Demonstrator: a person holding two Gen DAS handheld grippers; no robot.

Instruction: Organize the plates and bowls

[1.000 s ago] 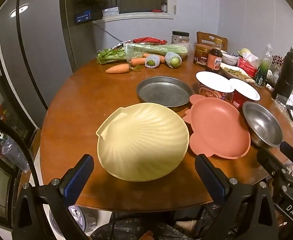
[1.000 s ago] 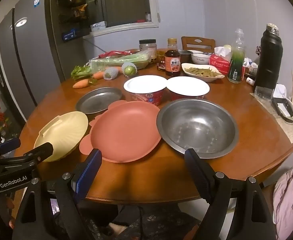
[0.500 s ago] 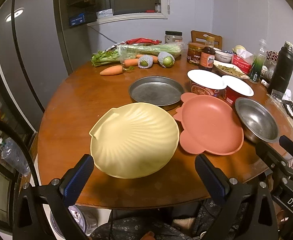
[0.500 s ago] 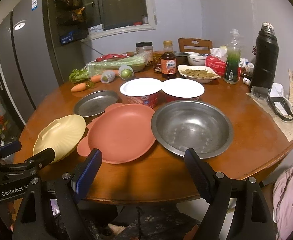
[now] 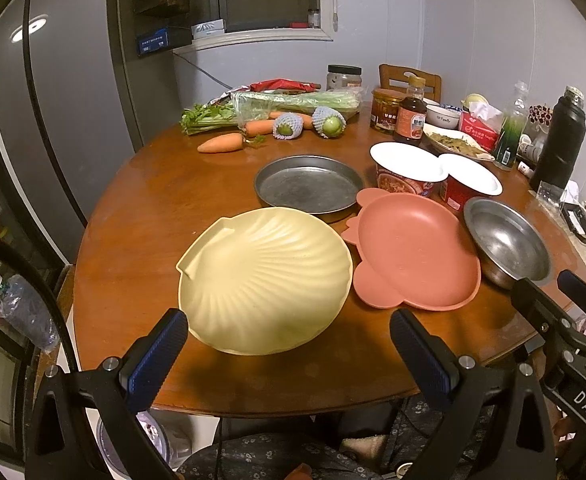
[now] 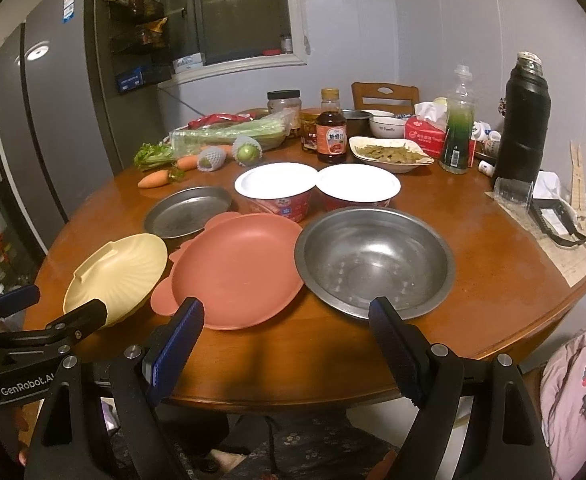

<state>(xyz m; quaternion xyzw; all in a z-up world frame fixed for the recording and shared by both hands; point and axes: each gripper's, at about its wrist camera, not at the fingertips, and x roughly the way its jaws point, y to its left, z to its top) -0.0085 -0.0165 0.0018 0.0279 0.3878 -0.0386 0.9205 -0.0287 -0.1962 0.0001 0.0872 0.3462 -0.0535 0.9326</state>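
A yellow shell-shaped plate [image 5: 265, 280] [image 6: 119, 274] lies near the table's front edge. Right of it sits a pink bear-shaped plate [image 5: 413, 250] [image 6: 239, 268], then a steel bowl [image 5: 507, 240] [image 6: 373, 262]. A flat grey metal pan [image 5: 308, 188] [image 6: 189, 210] lies behind them. My left gripper [image 5: 289, 340] is open, just short of the yellow plate, holding nothing. My right gripper [image 6: 287, 330] is open in front of the pink plate and steel bowl, also with nothing in it.
Two lidded instant-noodle cups [image 6: 315, 188] stand behind the pink plate. Carrots, celery and wrapped fruit [image 5: 277, 120] lie at the back. Sauce bottles, a dish of greens [image 6: 391, 152], a tissue box and a black flask [image 6: 523, 136] crowd the back right. A fridge [image 5: 53, 120] stands left.
Both grippers have drawn back and risen slightly, so the table looks a little farther away. The dishes have not moved and both grippers stay open.
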